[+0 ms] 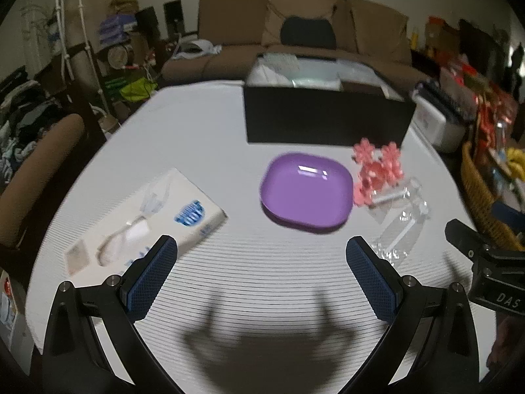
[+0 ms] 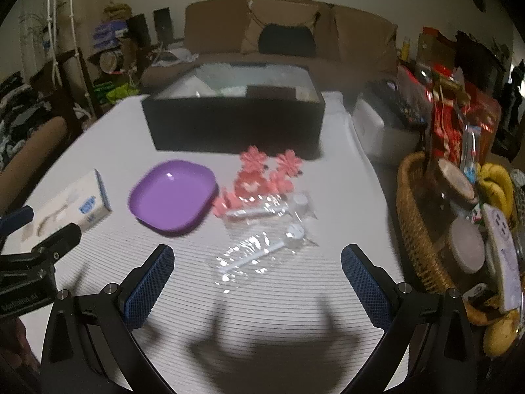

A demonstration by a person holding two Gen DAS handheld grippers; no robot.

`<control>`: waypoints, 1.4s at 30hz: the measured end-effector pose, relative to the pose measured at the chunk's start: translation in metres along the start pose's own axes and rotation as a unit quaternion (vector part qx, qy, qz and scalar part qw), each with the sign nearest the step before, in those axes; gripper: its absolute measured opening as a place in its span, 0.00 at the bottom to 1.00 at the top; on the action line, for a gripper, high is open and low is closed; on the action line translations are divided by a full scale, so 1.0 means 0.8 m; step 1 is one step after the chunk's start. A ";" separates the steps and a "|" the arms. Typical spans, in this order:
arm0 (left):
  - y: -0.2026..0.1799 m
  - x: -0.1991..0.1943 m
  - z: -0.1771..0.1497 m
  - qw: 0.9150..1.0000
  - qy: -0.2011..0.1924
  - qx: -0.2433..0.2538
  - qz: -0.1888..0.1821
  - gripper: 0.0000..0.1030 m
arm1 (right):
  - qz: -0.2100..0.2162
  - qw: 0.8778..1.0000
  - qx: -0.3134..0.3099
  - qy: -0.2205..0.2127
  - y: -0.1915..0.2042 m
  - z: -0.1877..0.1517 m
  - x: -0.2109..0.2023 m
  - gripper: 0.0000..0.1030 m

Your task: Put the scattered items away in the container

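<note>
A black open box (image 1: 325,118) (image 2: 236,121) stands at the far side of the white table, with items inside. In front of it lie a purple plate (image 1: 306,192) (image 2: 172,195), a bunch of pink flower pieces (image 1: 377,167) (image 2: 262,174) and clear plastic packets with white spoons (image 1: 398,220) (image 2: 265,229). A white tissue box (image 1: 144,220) (image 2: 65,210) lies at the left. My left gripper (image 1: 261,269) is open and empty, above the table short of the plate. My right gripper (image 2: 257,269) is open and empty, just short of the spoon packets.
A wicker basket (image 2: 416,229) (image 1: 475,190) with bananas, jars and packets stands at the right table edge. A white appliance (image 2: 377,128) sits right of the box. A brown sofa (image 1: 295,23) is behind the table, a chair (image 1: 36,170) at the left.
</note>
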State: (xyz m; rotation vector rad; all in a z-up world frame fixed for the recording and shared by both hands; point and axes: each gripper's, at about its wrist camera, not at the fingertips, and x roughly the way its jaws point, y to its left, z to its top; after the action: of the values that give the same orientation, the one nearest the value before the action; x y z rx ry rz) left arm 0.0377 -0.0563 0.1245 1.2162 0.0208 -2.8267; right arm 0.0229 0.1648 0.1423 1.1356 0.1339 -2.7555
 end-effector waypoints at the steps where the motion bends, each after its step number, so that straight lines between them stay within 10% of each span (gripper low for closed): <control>1: 0.005 -0.006 0.002 1.000 -0.004 -0.002 0.002 1.00 | 0.003 1.000 -0.001 -0.003 0.004 0.003 -0.007 1.00; 27: 0.107 -0.070 0.003 0.998 -0.028 -0.044 0.028 1.00 | 0.060 0.998 -0.026 -0.020 0.087 0.028 -0.063 1.00; 42: 0.118 -0.007 -0.013 0.999 -0.003 -0.036 -0.029 1.00 | 0.033 0.999 0.026 -0.006 -0.039 0.015 -0.017 1.00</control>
State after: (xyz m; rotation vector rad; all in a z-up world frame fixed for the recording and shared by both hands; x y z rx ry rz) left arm 0.0556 -0.1498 0.1225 1.2106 0.1599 -2.8511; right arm 0.0184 0.1954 0.1606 1.1146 0.0217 -2.7220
